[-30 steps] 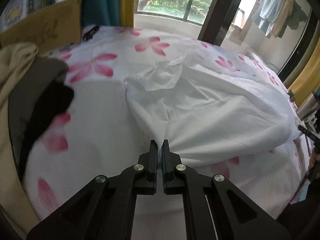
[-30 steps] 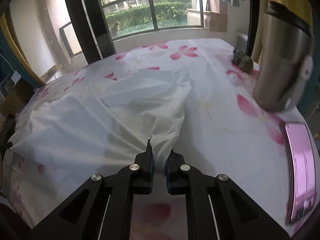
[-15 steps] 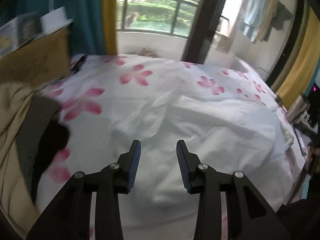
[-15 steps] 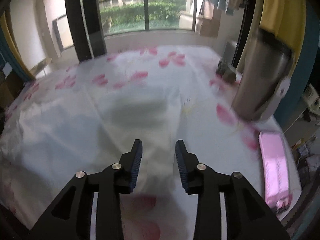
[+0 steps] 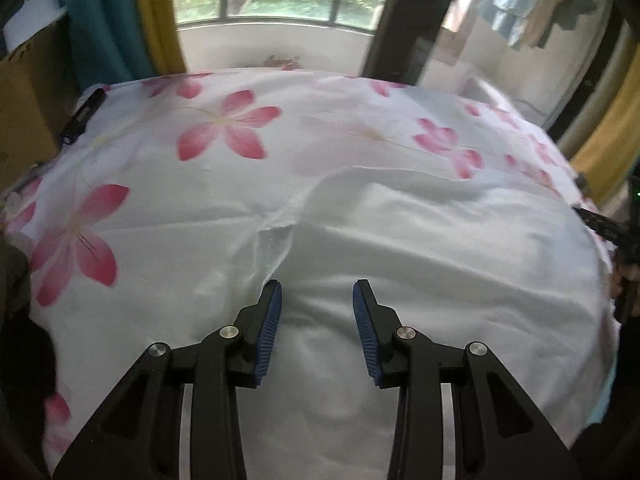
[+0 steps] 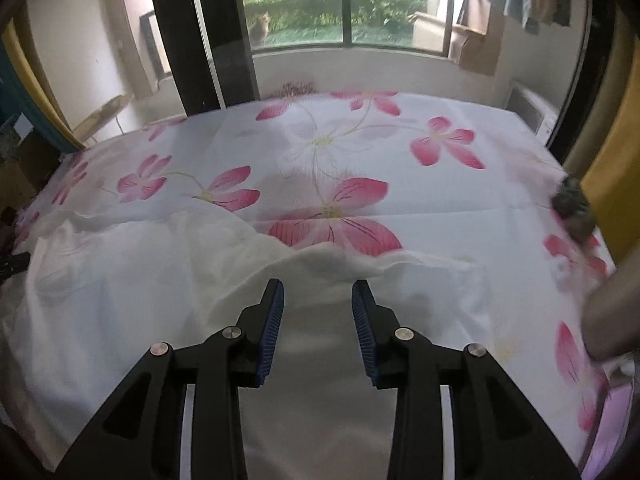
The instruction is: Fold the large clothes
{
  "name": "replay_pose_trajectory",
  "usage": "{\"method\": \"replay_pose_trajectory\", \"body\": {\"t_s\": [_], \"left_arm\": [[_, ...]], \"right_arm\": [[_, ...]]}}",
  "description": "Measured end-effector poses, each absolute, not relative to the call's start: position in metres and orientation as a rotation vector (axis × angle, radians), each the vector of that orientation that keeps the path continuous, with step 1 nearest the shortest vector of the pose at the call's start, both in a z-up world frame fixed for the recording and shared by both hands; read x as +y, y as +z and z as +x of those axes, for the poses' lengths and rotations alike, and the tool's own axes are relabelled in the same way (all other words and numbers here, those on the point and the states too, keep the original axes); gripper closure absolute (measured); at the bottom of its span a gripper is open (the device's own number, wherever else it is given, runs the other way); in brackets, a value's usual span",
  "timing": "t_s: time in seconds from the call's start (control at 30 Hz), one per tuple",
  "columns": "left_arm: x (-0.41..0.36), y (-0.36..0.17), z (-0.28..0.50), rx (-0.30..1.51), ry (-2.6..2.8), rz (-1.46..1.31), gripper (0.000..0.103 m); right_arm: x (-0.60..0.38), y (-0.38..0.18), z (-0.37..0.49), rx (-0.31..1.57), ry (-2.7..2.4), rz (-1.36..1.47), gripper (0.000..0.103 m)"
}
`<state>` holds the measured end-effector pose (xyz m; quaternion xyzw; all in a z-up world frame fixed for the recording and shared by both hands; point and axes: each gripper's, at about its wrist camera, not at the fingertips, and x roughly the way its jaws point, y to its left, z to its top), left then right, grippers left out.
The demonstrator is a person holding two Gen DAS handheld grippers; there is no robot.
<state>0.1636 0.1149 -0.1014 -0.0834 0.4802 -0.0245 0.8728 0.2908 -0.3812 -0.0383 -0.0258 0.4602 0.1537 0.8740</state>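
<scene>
A large white garment (image 5: 420, 240) lies spread and wrinkled on a bed with a pink-flowered sheet (image 5: 224, 128). My left gripper (image 5: 317, 300) hovers over the garment's left part, open, with only cloth below its blue pads and nothing pinched. In the right wrist view the same garment (image 6: 160, 280) covers the near and left part of the bed. My right gripper (image 6: 318, 300) is open above its far edge and holds nothing. Bare flowered sheet (image 6: 340, 216) lies beyond that edge.
A blurred steel tumbler (image 6: 612, 312) and a pink phone (image 6: 612, 420) sit at the bed's right edge, with a small dark object (image 6: 572, 204) farther back. A cardboard box (image 5: 24, 92), a black item (image 5: 84, 114) and dark clothes (image 5: 16, 320) border the left side.
Both grippers were shut on the near edge of the white garment. They opened, let it go, and moved forward over the garment toward the window.
</scene>
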Motion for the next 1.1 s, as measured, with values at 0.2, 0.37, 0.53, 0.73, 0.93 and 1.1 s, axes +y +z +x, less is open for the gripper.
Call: {"method": "replay_pose_trajectory", "body": {"t_s": [0.2,0.37,0.53,0.73,0.93,1.1], "left_arm": [[0.136,-0.102,0.188,0.992,0.058,-0.127,0.064],[0.151,-0.104,0.194,0.991,0.130,-0.087,0.064],[0.155,-0.105,0.180,0.974,0.173,-0.067,0.064],[0.155,-0.099,0.173,0.967,0.191,-0.066,0.064],[0.152,-0.074,0.151,0.874,0.168,-0.103,0.064],[0.137,-0.057,0.131,0.799,0.122,-0.128,0.064]], "right_arm": [[-0.377,-0.052,0.320,0.975,0.303,-0.068,0.068],[-0.378,-0.052,0.331,0.967,0.279,-0.083,0.068],[-0.390,-0.051,0.330,0.968,0.203,-0.103,0.068],[-0.413,-0.042,0.317,0.947,0.100,-0.094,0.065],[-0.430,-0.019,0.288,0.901,0.074,-0.066,0.044],[-0.436,-0.006,0.263,0.877,0.063,-0.042,0.043]]}}
